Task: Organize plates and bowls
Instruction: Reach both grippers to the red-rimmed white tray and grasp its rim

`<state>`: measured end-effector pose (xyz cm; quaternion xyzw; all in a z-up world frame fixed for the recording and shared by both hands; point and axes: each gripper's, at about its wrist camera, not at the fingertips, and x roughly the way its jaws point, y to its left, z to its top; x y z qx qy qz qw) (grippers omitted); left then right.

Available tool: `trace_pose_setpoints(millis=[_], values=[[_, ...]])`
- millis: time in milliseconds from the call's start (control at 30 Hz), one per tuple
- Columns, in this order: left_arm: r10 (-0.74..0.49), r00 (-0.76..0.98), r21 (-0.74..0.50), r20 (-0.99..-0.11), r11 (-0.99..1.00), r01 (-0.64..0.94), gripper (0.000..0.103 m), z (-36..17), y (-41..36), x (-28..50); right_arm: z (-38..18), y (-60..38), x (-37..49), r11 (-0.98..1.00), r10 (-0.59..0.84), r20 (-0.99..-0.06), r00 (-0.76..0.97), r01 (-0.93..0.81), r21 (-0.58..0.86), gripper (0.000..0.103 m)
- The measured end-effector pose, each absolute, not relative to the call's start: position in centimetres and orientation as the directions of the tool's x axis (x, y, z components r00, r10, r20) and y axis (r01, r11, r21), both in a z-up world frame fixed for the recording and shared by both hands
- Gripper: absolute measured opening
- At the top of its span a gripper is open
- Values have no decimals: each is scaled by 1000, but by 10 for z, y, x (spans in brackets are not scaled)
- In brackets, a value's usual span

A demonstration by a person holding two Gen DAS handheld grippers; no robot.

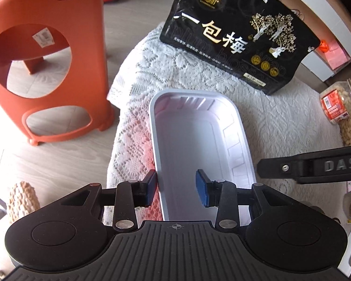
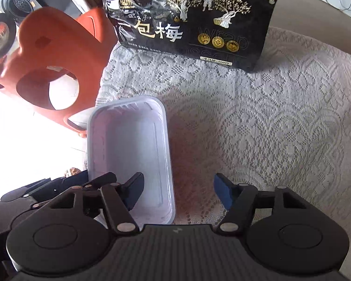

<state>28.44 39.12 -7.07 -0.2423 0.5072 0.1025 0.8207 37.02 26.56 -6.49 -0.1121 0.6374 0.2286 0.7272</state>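
An empty white rectangular plastic container (image 1: 191, 140) lies lengthwise on the lace-covered table and also appears in the right wrist view (image 2: 128, 140). My left gripper (image 1: 177, 188) hangs over its near end. It is open and straddles the left wall, with one pad outside and the other inside, well clear of the wall. My right gripper (image 2: 179, 193) is open and straddles the right wall. Its left pad is inside the container and its right pad is over the cloth. Nothing is gripped.
A black snack bag (image 1: 234, 37) stands behind the container. An orange plastic stool (image 1: 46, 70) stands on the floor just left of the table edge. A jar of pale nuts (image 1: 346, 117) is at the right. White lace cloth (image 2: 257, 128) spreads to the right of the container.
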Motion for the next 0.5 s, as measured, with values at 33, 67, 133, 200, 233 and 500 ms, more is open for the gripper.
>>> trace_pose_setpoints(millis=[33,67,133,200,233,500], values=[[-72,476,-294,-876,863,-410,40,-70,392,284,-69,270,370,867,178,-981,78,-484,118,56],[-65,479,-289,-875,865,-409,40,-69,392,283,-72,274,370,865,168,-983,69,-488,114,50],[-60,475,-280,-878,869,-409,40,-70,394,285,-79,281,372,866,153,-987,51,-488,110,44],[-76,467,-292,-881,864,-409,39,-74,397,288,-85,290,374,865,128,-991,47,-494,88,38],[-79,465,-293,-882,865,-408,39,-75,397,288,-88,294,374,861,116,-992,47,-502,77,37],[-79,453,-284,-888,868,-407,29,-78,395,290,-107,313,375,854,69,-997,36,-518,41,33]])
